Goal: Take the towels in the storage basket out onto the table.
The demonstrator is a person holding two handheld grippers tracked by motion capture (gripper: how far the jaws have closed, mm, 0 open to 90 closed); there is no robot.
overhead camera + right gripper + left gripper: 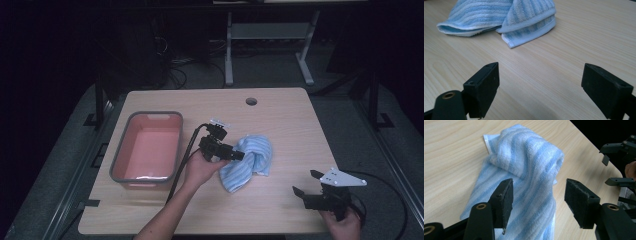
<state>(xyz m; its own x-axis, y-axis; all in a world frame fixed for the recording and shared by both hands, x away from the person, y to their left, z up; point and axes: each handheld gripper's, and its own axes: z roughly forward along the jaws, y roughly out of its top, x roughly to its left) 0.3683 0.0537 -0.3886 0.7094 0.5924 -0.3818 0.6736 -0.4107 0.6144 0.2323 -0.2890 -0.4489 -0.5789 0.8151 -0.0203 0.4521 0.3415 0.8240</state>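
My left gripper (537, 195), jaws spread, hovers over the crumpled blue-and-white striped terry towel (250, 161) at mid-table, beside the grey-rimmed pink plastic tub (148, 148). My right gripper (306, 184), jaws also apart, sits over bare pale woodgrain tabletop (290, 125) near the front right edge.

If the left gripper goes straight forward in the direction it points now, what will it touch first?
Most likely the blue striped towel: the left gripper is open and the towel lies directly ahead between its jaws, though exact depth is unclear.
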